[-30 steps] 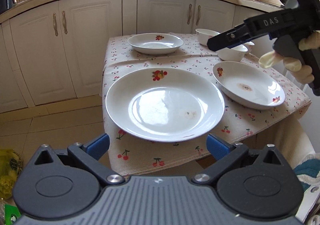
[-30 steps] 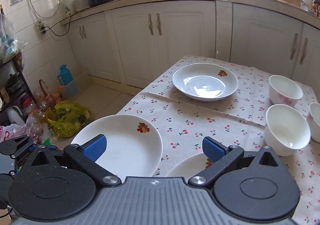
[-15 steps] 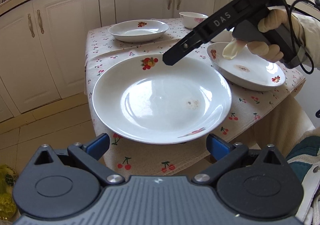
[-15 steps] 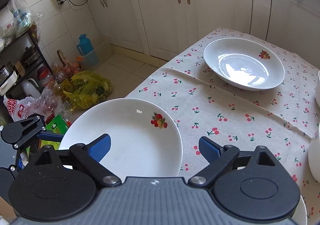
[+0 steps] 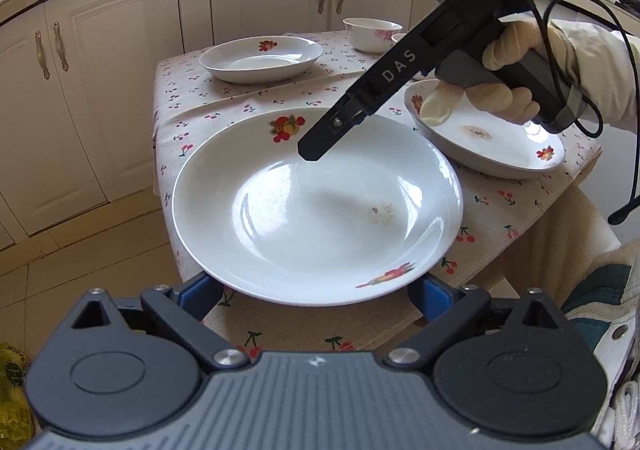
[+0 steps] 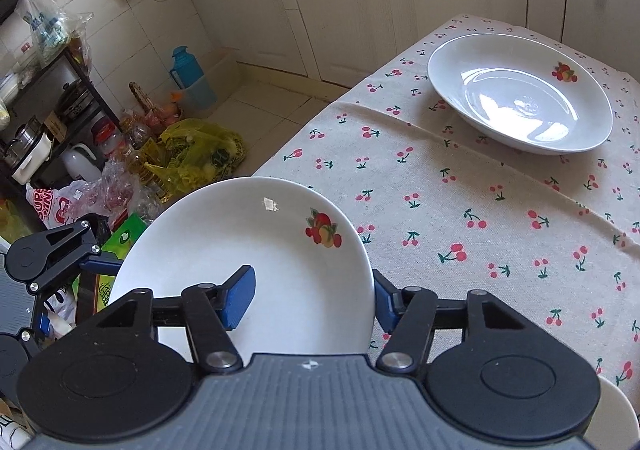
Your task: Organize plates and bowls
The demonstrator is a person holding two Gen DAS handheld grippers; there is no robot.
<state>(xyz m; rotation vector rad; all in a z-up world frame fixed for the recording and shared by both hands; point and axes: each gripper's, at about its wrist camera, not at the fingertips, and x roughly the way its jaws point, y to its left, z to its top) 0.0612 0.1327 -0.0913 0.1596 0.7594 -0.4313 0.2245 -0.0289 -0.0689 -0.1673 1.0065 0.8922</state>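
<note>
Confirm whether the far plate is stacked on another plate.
No, the far plate sits alone, directly on the cherry tablecloth.

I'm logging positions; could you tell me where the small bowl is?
In the left wrist view the small bowl stands at the table's far right, behind the far plate.

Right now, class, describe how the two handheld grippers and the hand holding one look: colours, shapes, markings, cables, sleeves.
Both grippers are black with a ribbed grey housing, two round black discs, silver pivot bolts and blue-padded jaws. The left gripper matches the right gripper. From outside, the right one is pistol-shaped, lettered "DAS", with a black cable. The hand wears a cream glove and pale sleeve.
</note>
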